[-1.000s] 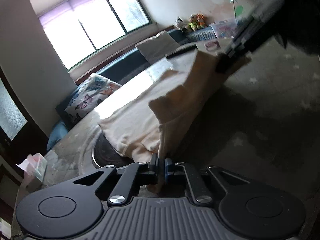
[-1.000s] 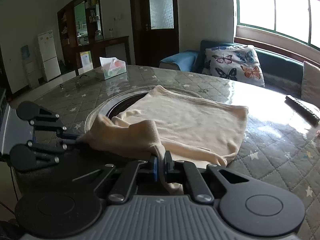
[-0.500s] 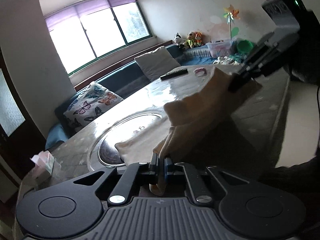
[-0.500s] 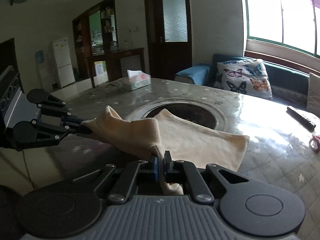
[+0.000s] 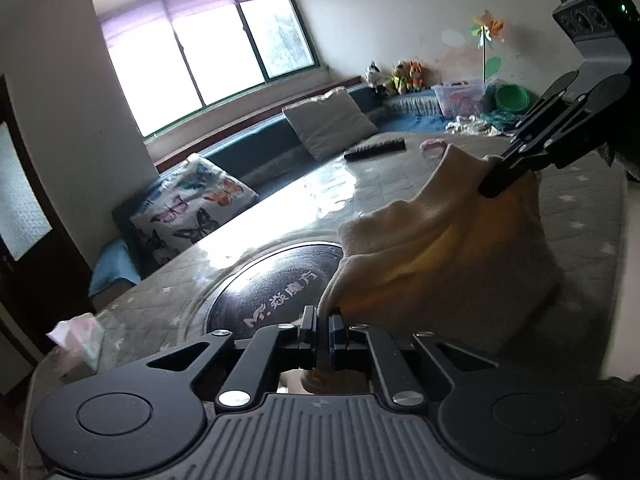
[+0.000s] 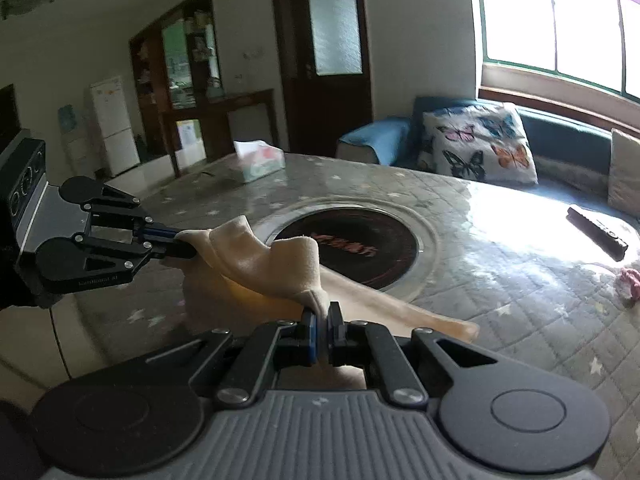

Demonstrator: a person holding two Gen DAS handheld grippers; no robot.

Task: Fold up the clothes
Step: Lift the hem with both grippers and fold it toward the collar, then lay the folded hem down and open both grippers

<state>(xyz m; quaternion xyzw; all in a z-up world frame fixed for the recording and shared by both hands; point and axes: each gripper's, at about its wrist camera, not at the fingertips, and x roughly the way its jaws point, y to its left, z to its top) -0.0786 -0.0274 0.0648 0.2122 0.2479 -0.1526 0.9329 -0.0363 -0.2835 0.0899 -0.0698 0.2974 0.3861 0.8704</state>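
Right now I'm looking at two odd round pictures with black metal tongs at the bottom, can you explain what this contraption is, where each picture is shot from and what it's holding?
There is no robot here. A person holds a black two-finger gripper in each hand, and each carries a wide-angle camera looking along its fingers. One picture comes from the left gripper, the other from the right gripper; each gripper also shows in the other's picture. Both are shut on the cream soft fabric garment, lifting one edge while its far end trails on the grey quilted star-print table cover. Also on the table: a round black inset hotplate, a tissue box, a black remote control and a small pink object.
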